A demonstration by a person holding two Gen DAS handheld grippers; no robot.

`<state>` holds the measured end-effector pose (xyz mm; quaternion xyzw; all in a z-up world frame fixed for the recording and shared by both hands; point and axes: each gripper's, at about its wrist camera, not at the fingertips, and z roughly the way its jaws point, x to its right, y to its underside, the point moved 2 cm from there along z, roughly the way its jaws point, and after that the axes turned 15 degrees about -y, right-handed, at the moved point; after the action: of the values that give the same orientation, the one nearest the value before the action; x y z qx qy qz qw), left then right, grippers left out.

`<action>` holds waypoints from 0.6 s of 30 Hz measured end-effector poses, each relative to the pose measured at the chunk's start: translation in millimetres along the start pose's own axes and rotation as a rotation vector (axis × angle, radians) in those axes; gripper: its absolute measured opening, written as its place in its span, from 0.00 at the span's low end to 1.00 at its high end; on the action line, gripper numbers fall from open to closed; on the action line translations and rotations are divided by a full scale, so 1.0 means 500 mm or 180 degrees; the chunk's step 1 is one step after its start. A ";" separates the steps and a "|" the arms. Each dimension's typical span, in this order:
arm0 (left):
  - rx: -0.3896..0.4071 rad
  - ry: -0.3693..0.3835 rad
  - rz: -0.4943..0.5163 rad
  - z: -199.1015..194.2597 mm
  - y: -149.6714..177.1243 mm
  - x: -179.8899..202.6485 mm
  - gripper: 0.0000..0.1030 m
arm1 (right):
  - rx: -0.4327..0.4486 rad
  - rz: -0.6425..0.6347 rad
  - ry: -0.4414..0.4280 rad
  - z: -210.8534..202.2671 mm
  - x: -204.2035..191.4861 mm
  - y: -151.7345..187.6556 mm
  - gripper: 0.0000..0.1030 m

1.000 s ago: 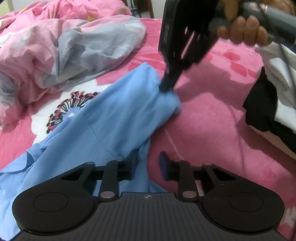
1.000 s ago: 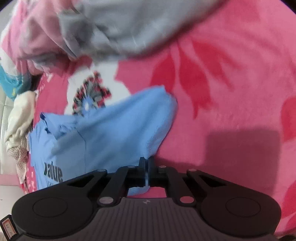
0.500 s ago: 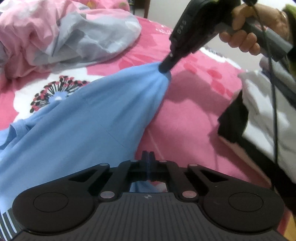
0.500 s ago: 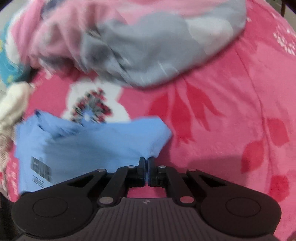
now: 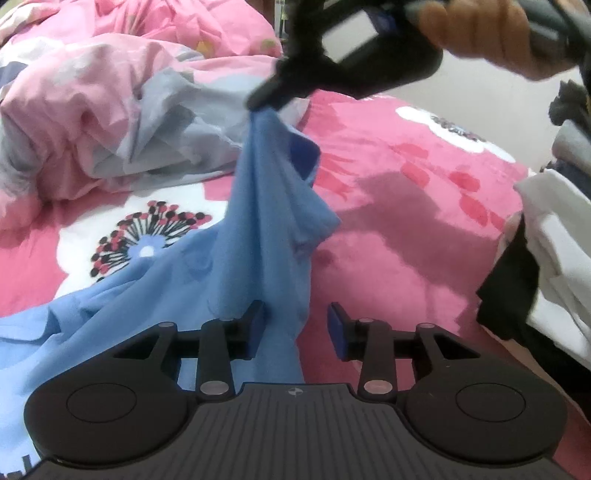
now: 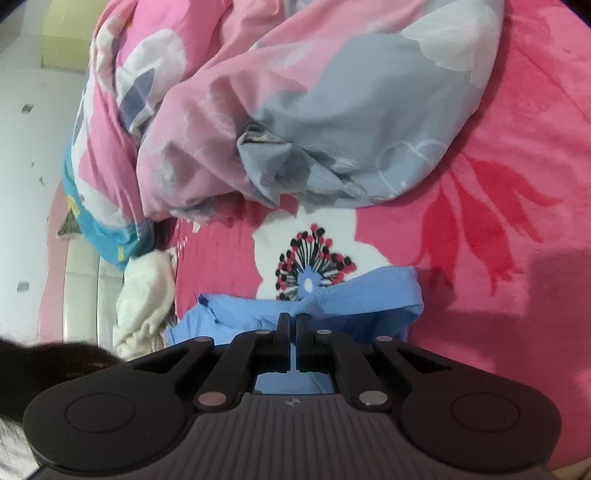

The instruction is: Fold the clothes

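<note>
We have the blue shirt (image 5: 258,236) pinched at one bunched edge between the pressed-together fingers of our right gripper (image 6: 294,320), which lifts that edge well above the pink floral blanket (image 5: 406,206), so the cloth hangs from the fingertips in a twisted rope down to the bed. The rest of the shirt lies spread on the blanket, ahead of and to the left of our left gripper (image 5: 295,325), whose fingers stand spread with nothing clamped; a fold of the cloth runs between them, touching the left finger and clear of the right one.

The risks, as we judge them: the right pinch holds only a small knot of fabric, so a sharp pull could slip it free and drop the edge in a heap. With the left fingers spread, nothing anchors the lower end, so the whole shirt may drag across the blanket instead of unfurling, and the twist could set a crooked crease. The rumpled pink and grey quilt (image 5: 110,110) lies just beyond the right fingertips, and the hanging cloth could catch on it.

Our right hand (image 5: 476,33) grips its handle from above, the tool angled downward toward the cloth; the left gripper sits low, pointing forward over the bed
</note>
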<state>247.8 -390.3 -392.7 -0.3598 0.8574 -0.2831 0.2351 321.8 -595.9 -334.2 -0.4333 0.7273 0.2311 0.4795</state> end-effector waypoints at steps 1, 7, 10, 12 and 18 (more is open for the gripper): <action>0.0009 -0.0036 0.0013 0.005 -0.003 0.004 0.36 | 0.0006 0.0016 -0.0014 0.005 -0.002 -0.003 0.01; -0.0048 -0.0145 -0.0087 0.030 -0.006 0.004 0.25 | 0.0048 0.0064 -0.0057 0.033 -0.010 -0.018 0.04; -0.0153 -0.0045 -0.0280 0.040 0.000 -0.011 0.19 | 0.0095 -0.0126 0.0095 0.034 0.002 -0.027 0.10; -0.0214 0.0024 -0.0426 0.046 0.003 -0.023 0.17 | 0.0183 -0.0287 0.0190 0.027 0.009 -0.033 0.20; -0.0293 0.0164 -0.0693 0.056 0.004 -0.044 0.16 | 0.0359 -0.1092 0.0316 -0.037 -0.002 -0.015 0.31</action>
<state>277.4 -381.5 -410.2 -0.4538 0.8311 -0.2764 0.1640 319.1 -613.1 -324.6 -0.5343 0.6773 0.0831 0.4990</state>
